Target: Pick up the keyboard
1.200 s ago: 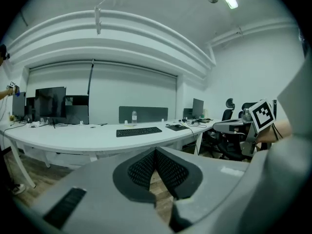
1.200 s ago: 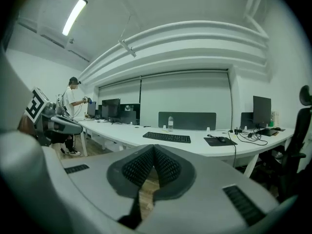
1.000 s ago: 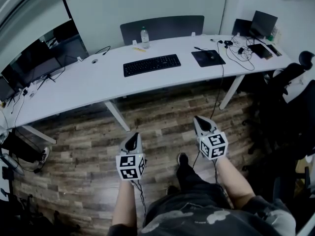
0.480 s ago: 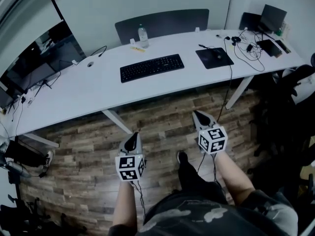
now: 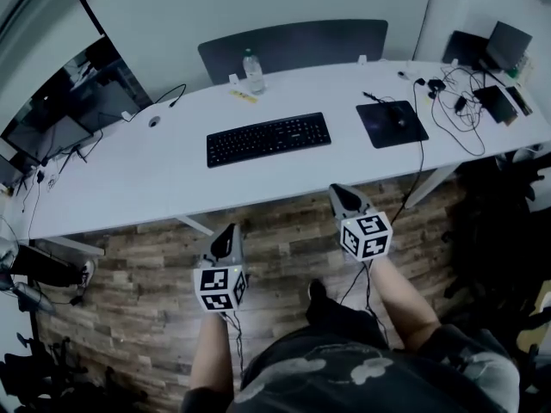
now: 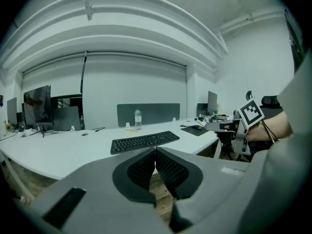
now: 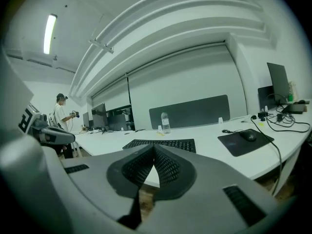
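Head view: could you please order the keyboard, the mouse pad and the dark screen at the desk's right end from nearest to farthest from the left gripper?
From the left gripper:
1. The keyboard, mid-desk, just ahead.
2. The mouse pad, further to the right.
3. The dark screen, at the far right end.

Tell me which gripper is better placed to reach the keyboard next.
Right, probably. The right gripper sits at the desk edge near the right end of the keyboard; the left gripper hangs farther back over the floor. Both have jaws shut and empty.
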